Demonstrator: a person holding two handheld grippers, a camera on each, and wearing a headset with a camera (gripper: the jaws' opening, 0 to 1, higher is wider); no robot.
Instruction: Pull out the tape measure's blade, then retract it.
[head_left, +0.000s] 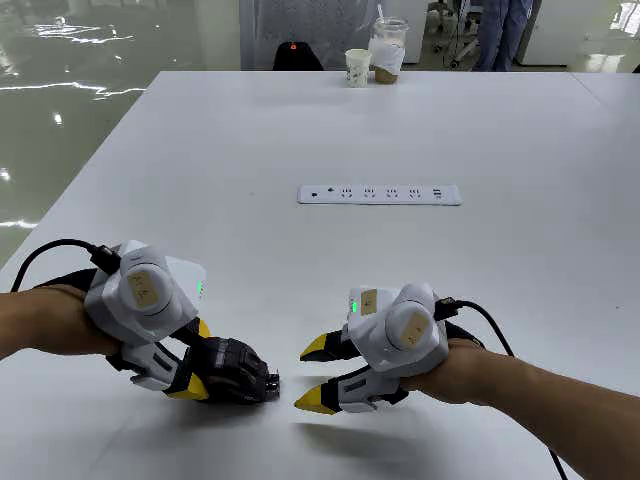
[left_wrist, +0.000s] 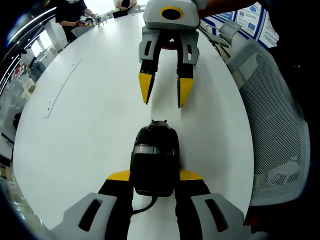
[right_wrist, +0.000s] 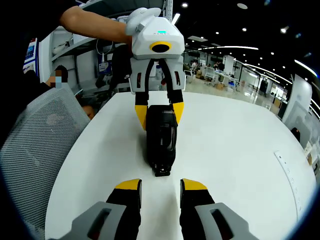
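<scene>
The black tape measure (head_left: 235, 371) rests on the white table (head_left: 330, 140) near its front edge, with my left gripper (head_left: 190, 362) shut on its case. In the left gripper view the tape measure (left_wrist: 154, 159) sits between the yellow-tipped jaws, its blade end pointing away. My right gripper (head_left: 313, 375) faces it from the right, open, tips a short gap from the blade end. The right gripper view has the tape measure (right_wrist: 161, 136) just ahead of the right gripper (right_wrist: 160, 186), and the left gripper (right_wrist: 159, 112) clamped on its far part. No blade is drawn out.
A white power strip (head_left: 379, 194) lies mid-table. A paper cup (head_left: 357, 67) and a plastic drink cup (head_left: 387, 49) stand at the far edge. A grey mesh chair (left_wrist: 272, 115) is beside the table. Cables trail from both grippers.
</scene>
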